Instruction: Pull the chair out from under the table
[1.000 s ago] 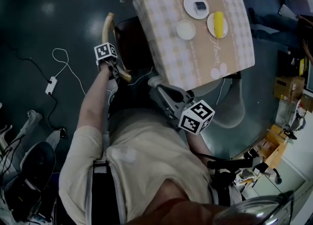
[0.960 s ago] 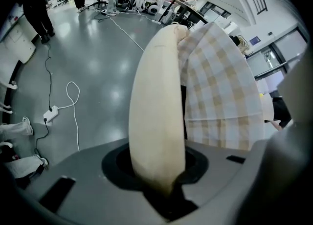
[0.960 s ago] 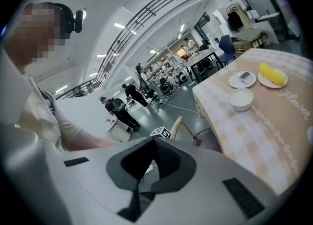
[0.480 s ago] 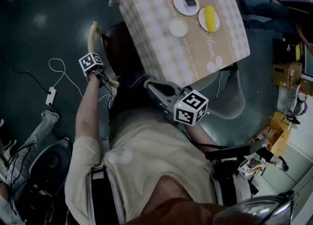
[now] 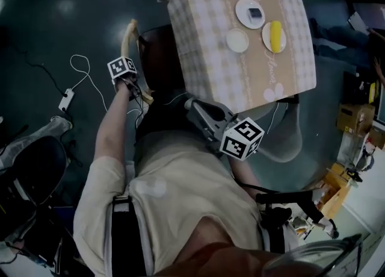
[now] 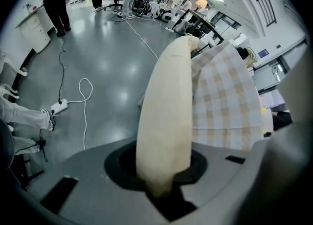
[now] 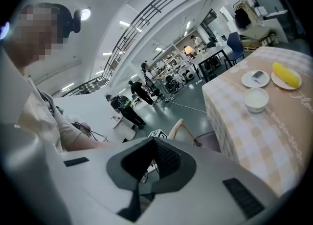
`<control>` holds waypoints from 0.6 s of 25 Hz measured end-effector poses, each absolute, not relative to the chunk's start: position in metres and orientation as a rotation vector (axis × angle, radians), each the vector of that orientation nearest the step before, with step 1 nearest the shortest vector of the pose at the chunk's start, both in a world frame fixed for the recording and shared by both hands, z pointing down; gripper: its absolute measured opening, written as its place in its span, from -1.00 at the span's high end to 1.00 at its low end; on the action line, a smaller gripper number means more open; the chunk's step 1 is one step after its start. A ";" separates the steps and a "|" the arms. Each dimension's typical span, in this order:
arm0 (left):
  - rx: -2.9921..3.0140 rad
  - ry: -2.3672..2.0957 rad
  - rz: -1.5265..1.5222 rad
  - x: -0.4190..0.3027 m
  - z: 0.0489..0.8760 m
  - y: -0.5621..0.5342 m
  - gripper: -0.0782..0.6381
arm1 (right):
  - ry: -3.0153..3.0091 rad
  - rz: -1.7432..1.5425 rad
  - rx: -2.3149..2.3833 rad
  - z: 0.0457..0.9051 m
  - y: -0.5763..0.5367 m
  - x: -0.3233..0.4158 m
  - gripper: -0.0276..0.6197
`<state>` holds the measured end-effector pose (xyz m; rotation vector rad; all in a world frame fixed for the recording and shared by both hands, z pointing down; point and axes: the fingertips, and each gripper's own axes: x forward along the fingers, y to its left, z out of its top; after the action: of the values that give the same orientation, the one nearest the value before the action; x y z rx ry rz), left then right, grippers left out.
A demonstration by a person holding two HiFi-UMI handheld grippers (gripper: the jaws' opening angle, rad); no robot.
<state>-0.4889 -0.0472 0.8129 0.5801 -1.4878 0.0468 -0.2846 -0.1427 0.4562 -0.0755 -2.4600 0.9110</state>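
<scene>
In the head view the chair [image 5: 158,59] stands at the left edge of the tabletop [image 5: 204,41], its dark seat partly under the checked cloth and its pale curved back rail [image 5: 127,38] clear of the cloth on the floor side. The left gripper [image 5: 139,92] points steeply down at the near end of that rail, the person's bare forearm [image 5: 111,128] running up to it. The right gripper [image 5: 201,116] hangs below the near edge of the tabletop, in front of the person's beige shirt [image 5: 180,191]. On the cloth sit a plate with a small dark thing [image 5: 255,12], a white bowl [image 5: 237,41] and a plate with a yellow thing [image 5: 274,35]. A white cable with a power strip [image 5: 66,98] lies on the grey floor to the left.

In the left gripper view the back rail [image 6: 166,111] rises straight out from between the jaws of the left gripper [image 6: 164,182]. The jaws have just been closing, and they clamp the rail at a narrow opening. The checked cloth [image 6: 225,97] hangs just behind the rail on the right.

In the right gripper view the right gripper [image 7: 154,163] has its jaws together with nothing between them. Past it show the chair's rail [image 7: 178,128], the left gripper's marker cube [image 7: 157,134] and the tabletop [image 7: 254,136].
</scene>
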 end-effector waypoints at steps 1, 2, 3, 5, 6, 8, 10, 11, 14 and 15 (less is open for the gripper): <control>0.577 -1.487 0.045 -0.489 0.813 -0.044 0.53 | -2.453 0.914 -0.088 0.457 -0.141 -0.287 0.89; 0.574 -1.486 0.044 -0.491 0.812 -0.039 0.53 | -2.444 0.914 -0.104 0.458 -0.139 -0.290 0.89; 0.571 -1.486 0.043 -0.493 0.812 -0.034 0.53 | -2.437 0.910 -0.124 0.458 -0.135 -0.294 0.89; 0.560 -1.494 0.040 -0.500 0.810 -0.022 0.53 | -2.430 0.895 -0.168 0.458 -0.128 -0.303 0.89; 0.555 -1.499 0.038 -0.503 0.809 -0.019 0.53 | -2.427 0.884 -0.187 0.457 -0.125 -0.306 0.89; 0.550 -1.503 0.032 -0.505 0.809 -0.015 0.52 | -2.421 0.865 -0.214 0.458 -0.122 -0.310 0.89; 0.546 -1.505 0.026 -0.506 0.810 -0.011 0.52 | -2.417 0.850 -0.236 0.458 -0.119 -0.315 0.89; 0.544 -1.505 0.024 -0.507 0.810 -0.008 0.52 | -2.415 0.844 -0.246 0.458 -0.117 -0.318 0.89; 0.537 -1.508 0.020 -0.510 0.810 0.002 0.52 | -2.412 0.830 -0.268 0.457 -0.113 -0.325 0.89; 0.534 -1.509 0.018 -0.512 0.810 0.006 0.52 | -2.410 0.828 -0.274 0.457 -0.112 -0.327 0.89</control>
<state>-0.5118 0.0056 0.8098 0.5345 -1.5094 0.0182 -0.3270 -0.1118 0.4567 -0.2737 -2.4104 0.8279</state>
